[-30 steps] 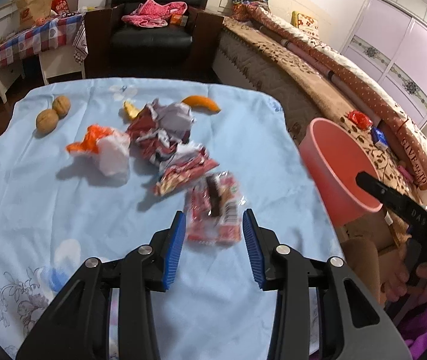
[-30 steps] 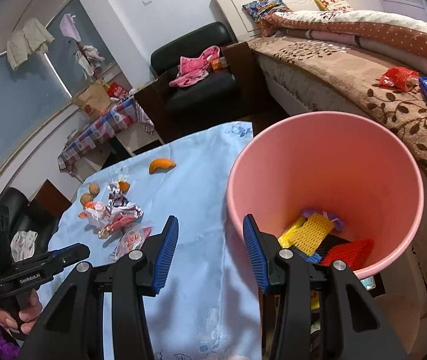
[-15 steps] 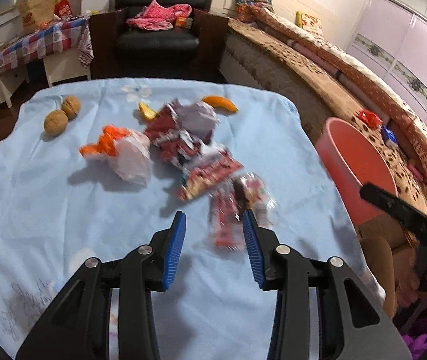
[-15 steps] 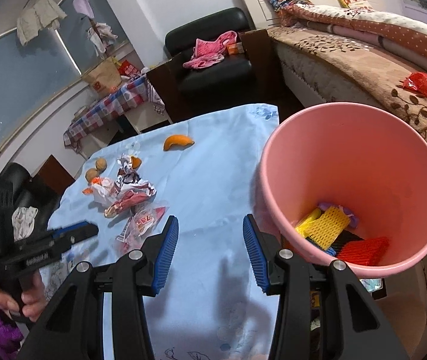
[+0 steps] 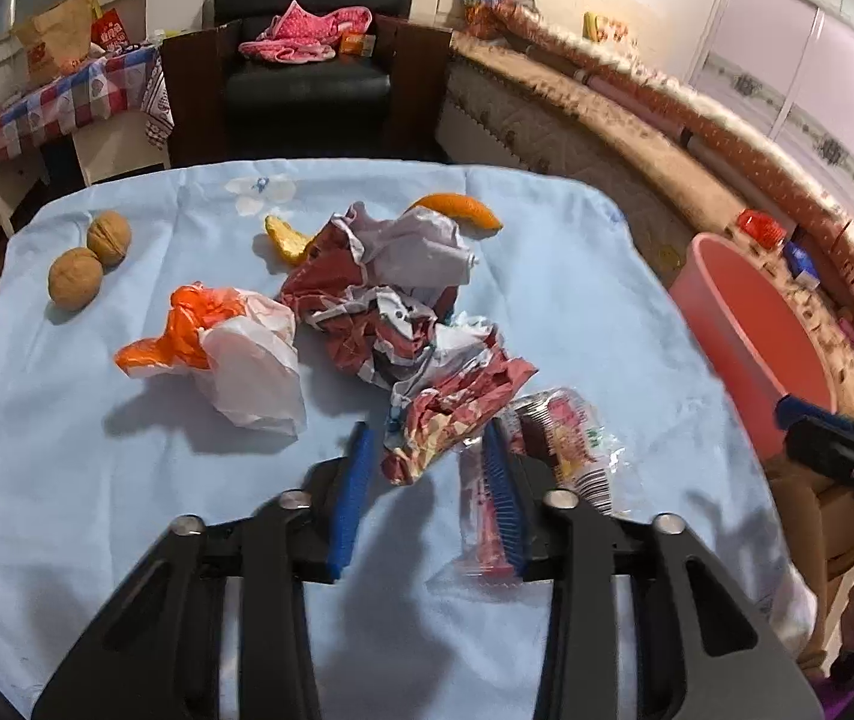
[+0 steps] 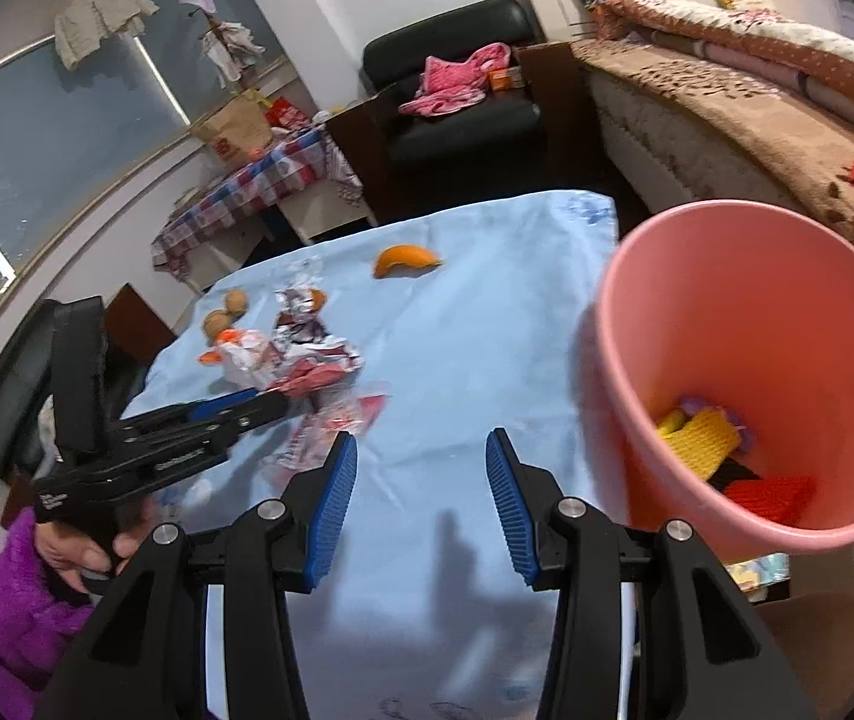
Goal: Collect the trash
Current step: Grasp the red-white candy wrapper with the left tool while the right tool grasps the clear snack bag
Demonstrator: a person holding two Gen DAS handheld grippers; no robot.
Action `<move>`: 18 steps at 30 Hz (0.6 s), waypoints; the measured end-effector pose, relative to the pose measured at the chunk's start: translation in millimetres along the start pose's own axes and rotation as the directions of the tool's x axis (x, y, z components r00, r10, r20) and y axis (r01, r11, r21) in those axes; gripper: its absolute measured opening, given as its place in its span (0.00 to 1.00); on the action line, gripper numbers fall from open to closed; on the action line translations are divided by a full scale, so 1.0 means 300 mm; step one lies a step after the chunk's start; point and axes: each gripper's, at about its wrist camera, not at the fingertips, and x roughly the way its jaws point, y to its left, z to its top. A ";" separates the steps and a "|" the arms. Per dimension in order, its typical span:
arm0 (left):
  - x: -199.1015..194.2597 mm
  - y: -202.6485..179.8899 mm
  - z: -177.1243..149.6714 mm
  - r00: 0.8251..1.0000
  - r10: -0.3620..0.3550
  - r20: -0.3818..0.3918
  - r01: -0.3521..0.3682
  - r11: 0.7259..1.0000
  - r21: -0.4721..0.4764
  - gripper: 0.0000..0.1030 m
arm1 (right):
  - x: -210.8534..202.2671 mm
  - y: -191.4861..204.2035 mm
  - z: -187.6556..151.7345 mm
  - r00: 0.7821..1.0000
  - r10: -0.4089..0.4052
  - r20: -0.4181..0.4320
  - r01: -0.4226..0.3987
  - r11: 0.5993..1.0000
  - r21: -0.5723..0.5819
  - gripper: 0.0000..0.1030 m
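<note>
Since the earlier frames, the left gripper [image 5: 430, 468] has been carried forward and down over the trash, and its jaws have just been closing; the crumpled red-and-white wrapper [image 5: 457, 408] now lies between the blue pads, while the clear snack packet [image 5: 553, 456] is overlapped by the right-hand pad. Whether the pads already press on the wrapper cannot be told.

As landmark, the blue-clothed table [image 5: 96, 510] is taken. Just off its right edge, the pink bucket [image 6: 745, 372] is seen tilted toward the table, with yellow and red foam nets inside it. Above the table's near edge, the right gripper [image 6: 420, 474] is held angled downward, jaws moderately wide and empty. At the table's left side, the left gripper is held by a hand [image 6: 75, 546] in a purple sleeve, pointed steeply down at the pile.

At the table's centre, a larger crumpled wrapper [image 5: 390, 282] is heaped, with a white-and-orange plastic bag [image 5: 240, 354] beside it. Toward the far edge, an orange peel [image 5: 457, 207] is found. Toward the far left corner, two walnuts [image 5: 90, 264] are set touching.
</note>
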 end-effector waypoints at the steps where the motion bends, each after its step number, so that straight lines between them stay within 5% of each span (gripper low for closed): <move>1: -0.004 0.000 -0.002 1.000 -0.011 0.003 0.011 1.000 -0.001 0.16 | 0.008 0.014 0.003 1.000 0.014 -0.009 -0.014 1.000 -0.006 0.46; 9: -0.041 -0.014 -0.039 0.997 -0.078 0.012 0.078 0.997 -0.020 0.11 | 0.102 0.106 0.004 0.993 0.066 -0.097 -0.069 0.997 -0.026 0.50; 16: -0.097 -0.023 -0.055 0.991 -0.126 0.043 0.128 0.991 -0.039 0.11 | 0.197 0.137 -0.017 0.985 0.006 -0.172 -0.017 0.998 -0.059 0.49; 18: -0.111 -0.015 -0.053 0.990 -0.130 0.052 0.133 0.990 -0.048 0.11 | 0.209 0.132 -0.023 0.983 -0.010 -0.181 -0.002 0.998 -0.066 0.29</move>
